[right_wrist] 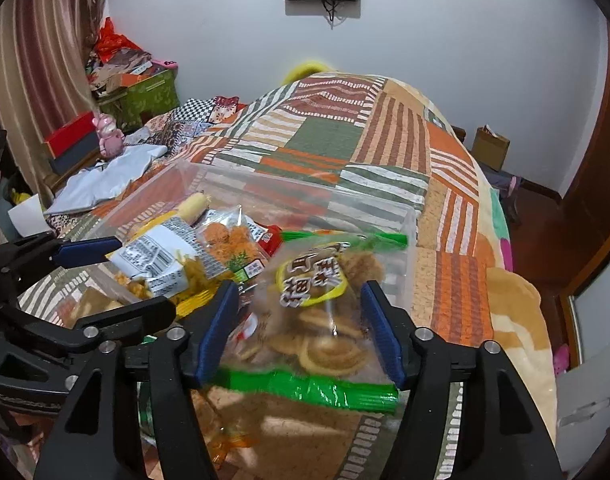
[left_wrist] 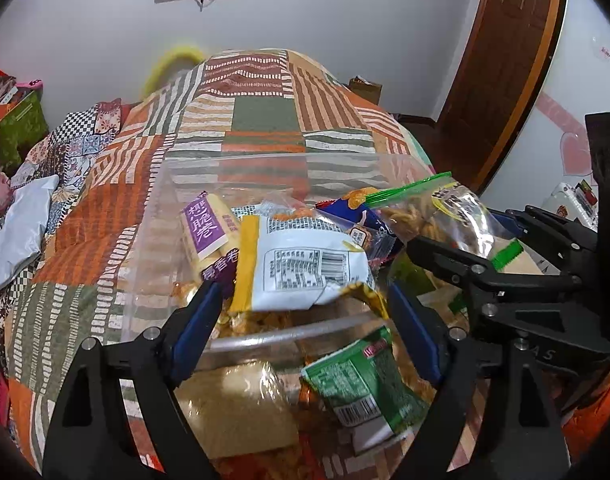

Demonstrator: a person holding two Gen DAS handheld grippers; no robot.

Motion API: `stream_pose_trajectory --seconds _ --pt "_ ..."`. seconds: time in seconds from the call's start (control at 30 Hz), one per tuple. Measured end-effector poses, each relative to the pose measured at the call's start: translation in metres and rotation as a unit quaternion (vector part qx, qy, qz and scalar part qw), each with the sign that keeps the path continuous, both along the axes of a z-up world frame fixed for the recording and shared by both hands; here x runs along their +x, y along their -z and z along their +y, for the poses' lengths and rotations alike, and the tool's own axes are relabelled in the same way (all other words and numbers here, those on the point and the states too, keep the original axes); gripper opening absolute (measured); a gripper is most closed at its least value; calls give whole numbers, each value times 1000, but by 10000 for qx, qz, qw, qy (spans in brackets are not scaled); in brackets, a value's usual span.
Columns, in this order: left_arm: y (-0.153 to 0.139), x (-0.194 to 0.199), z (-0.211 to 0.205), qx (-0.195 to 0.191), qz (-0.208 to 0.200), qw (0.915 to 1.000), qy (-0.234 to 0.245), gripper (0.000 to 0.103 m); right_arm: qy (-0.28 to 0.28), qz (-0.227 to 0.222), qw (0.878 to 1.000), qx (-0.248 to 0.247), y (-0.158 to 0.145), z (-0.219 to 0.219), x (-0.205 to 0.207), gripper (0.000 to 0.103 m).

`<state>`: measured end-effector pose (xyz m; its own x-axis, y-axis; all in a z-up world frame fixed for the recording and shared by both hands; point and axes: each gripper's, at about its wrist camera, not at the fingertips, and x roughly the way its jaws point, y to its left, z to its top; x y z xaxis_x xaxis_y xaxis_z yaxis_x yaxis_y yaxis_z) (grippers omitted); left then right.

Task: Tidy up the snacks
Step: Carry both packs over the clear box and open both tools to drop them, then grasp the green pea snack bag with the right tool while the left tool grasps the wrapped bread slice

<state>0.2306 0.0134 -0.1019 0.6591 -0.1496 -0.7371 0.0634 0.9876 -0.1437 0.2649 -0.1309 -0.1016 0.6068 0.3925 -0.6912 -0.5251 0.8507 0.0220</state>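
Note:
A clear plastic bin [left_wrist: 169,208] stands on the patchwork bed and holds several snack packs. My left gripper [left_wrist: 305,320] is open over the bin's near rim, its fingers either side of a white and yellow pack [left_wrist: 301,268]. A green pack [left_wrist: 357,388] lies below it. My right gripper [right_wrist: 301,328] is open, with a clear green-edged bag of ring biscuits [right_wrist: 317,320] between its fingers; the bag looks blurred. In the left wrist view that bag [left_wrist: 437,208] and the right gripper [left_wrist: 465,256] are at the right.
The patchwork blanket [right_wrist: 345,140] covers the bed. A grey bag [right_wrist: 105,176] and a pink toy [right_wrist: 109,136] lie at its left. Boxes [right_wrist: 141,88] are stacked by the curtain. A brown door [left_wrist: 501,64] is at the right.

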Motion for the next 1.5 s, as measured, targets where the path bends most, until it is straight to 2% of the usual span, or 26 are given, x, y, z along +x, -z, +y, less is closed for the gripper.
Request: stream_pose_trajectory --seconds 0.27,0.43,0.7,1.0,1.23,1.3,1.37,1.5 --pt "-13 -20 9 -44 -142 9998 -113 85 -18 -223 9998 -1 -12 -1 -19 68" --pt "-21 -35 18 -24 -190 9995 -268 85 -18 -209 9997 140 -17 -7 -30 68" --pt "-13 -58 32 45 -24 9987 -504 86 -59 -128 9996 225 -15 -11 -54 69" --pt "15 -81 45 21 364 9978 -547 86 -190 115 9996 156 4 0 -66 69" --pt "29 -87 52 -74 459 9978 -481 86 -384 381 9985 52 22 23 -66 69" --pt "30 -86 54 -114 444 9977 -492 86 -519 442 9976 -67 28 33 -65 61" --pt "31 -85 55 -135 419 9978 -493 86 -637 543 9963 -193 34 42 -64 57" --pt "35 -80 58 -231 447 9976 -466 86 -715 660 9944 -411 45 54 -60 57"
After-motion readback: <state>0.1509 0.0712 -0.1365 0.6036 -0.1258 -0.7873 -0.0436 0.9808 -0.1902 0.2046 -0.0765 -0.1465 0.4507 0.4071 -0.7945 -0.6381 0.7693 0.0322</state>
